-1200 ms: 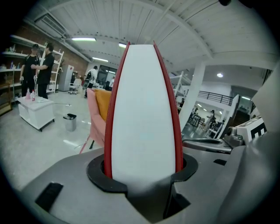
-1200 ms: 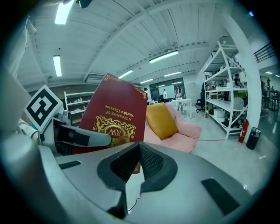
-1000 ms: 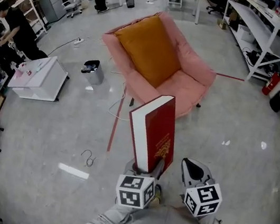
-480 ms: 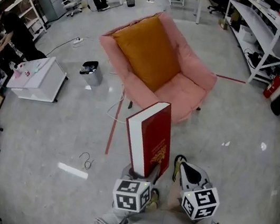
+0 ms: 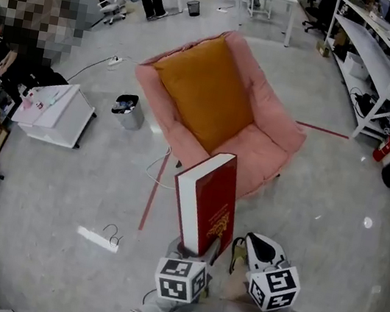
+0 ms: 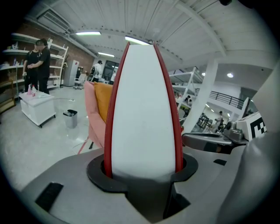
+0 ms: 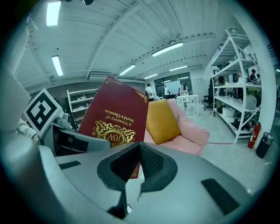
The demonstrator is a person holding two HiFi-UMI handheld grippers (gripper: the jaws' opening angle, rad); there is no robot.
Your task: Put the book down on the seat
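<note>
A thick red book [image 5: 206,201] with gold print stands upright in my left gripper [image 5: 195,250], whose jaws are shut on its lower end. In the left gripper view the white page edge of the book [image 6: 142,109] fills the gap between the pads of the left gripper [image 6: 142,168]. My right gripper [image 5: 252,248] hangs just to the right of the book, shut and holding nothing; in its own view the right gripper [image 7: 139,148] sits in front of the book's cover [image 7: 114,117]. Ahead stands the pink armchair [image 5: 263,143] with an orange cushion [image 5: 204,95] on its seat and back.
A small bin [image 5: 128,101] and a low white table [image 5: 54,113] stand left of the chair. A red tape line [image 5: 152,198] and a cable run on the floor before it, with a white power strip [image 5: 97,238] nearer. Shelving [image 5: 378,68] lines the right side.
The armchair has come nearer and lower in the head view. The book stays upright in the left gripper; both grippers sit slightly lower in the frame.
</note>
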